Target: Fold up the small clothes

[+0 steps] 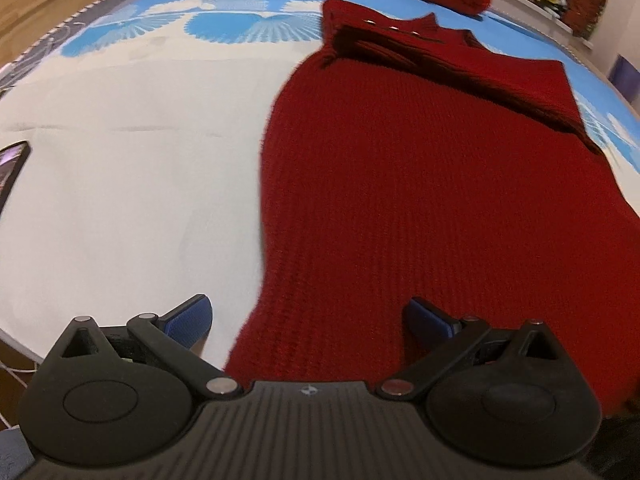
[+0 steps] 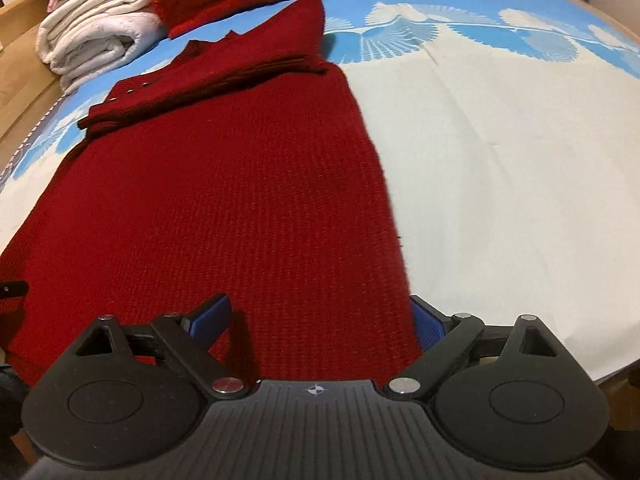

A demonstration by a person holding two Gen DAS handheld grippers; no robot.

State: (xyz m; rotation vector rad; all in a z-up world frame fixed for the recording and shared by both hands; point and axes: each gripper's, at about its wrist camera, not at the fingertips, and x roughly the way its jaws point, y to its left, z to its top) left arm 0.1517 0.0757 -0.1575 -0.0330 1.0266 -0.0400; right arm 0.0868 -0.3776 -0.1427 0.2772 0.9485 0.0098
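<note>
jaws gape wide on both claws. dark red knit garment (image 1: 420,184) lies flat on the bed sheet (image 1: 132,184), spreading ahead of left gripper (image 1: 310,316), its left edge between the tips; right gripper (image 2: 320,316) straddles its right edge.

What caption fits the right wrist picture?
Open right gripper straddles the near hem of a dark red knitted sweater on a bed.
</note>
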